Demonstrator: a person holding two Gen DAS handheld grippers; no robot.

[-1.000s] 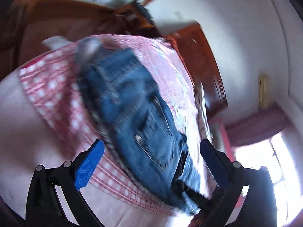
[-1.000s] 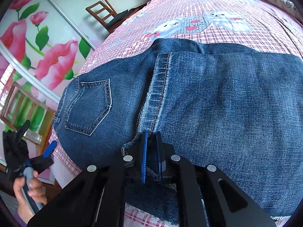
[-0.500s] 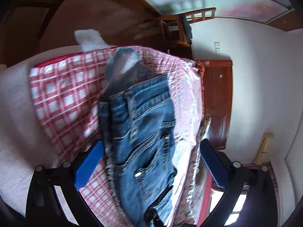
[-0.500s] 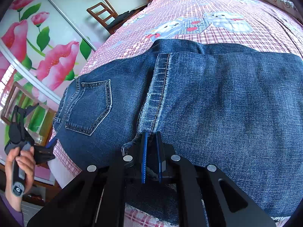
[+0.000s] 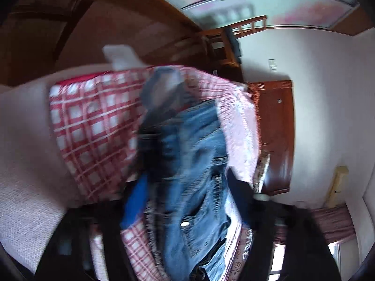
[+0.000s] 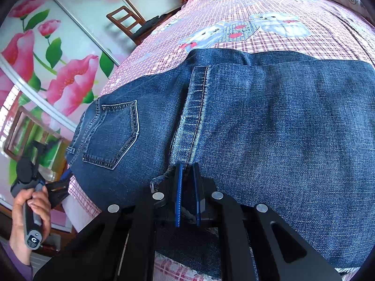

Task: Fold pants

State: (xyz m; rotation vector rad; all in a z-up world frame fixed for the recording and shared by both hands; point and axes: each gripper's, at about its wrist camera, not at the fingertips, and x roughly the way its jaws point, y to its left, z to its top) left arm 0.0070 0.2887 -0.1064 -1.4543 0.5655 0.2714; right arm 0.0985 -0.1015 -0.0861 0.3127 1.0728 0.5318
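Observation:
Blue denim pants (image 6: 269,121) lie folded across a pink checked bed, back pocket up and to the left. My right gripper (image 6: 187,166) is shut on the hemmed leg edge at the near side of the pants. My left gripper (image 6: 63,182) is at the waist end by the bed's corner, held by a hand (image 6: 25,210). In the blurred left wrist view, the left gripper (image 5: 187,178) has the waist of the pants (image 5: 194,164) between its jaws, which are closing. I cannot see the pads pressing on the denim.
The bed sheet (image 6: 257,23) with its bear print stretches far beyond the pants. A wooden chair (image 6: 124,21) stands past the bed by flowered sliding doors (image 6: 35,46). A wooden door (image 5: 274,135) and the white mattress side (image 5: 23,164) show in the left wrist view.
The left gripper's wide-open jaws have narrowed around the waist of the pants, and it has rolled and come in closer to the bed's corner. The right gripper has not moved.

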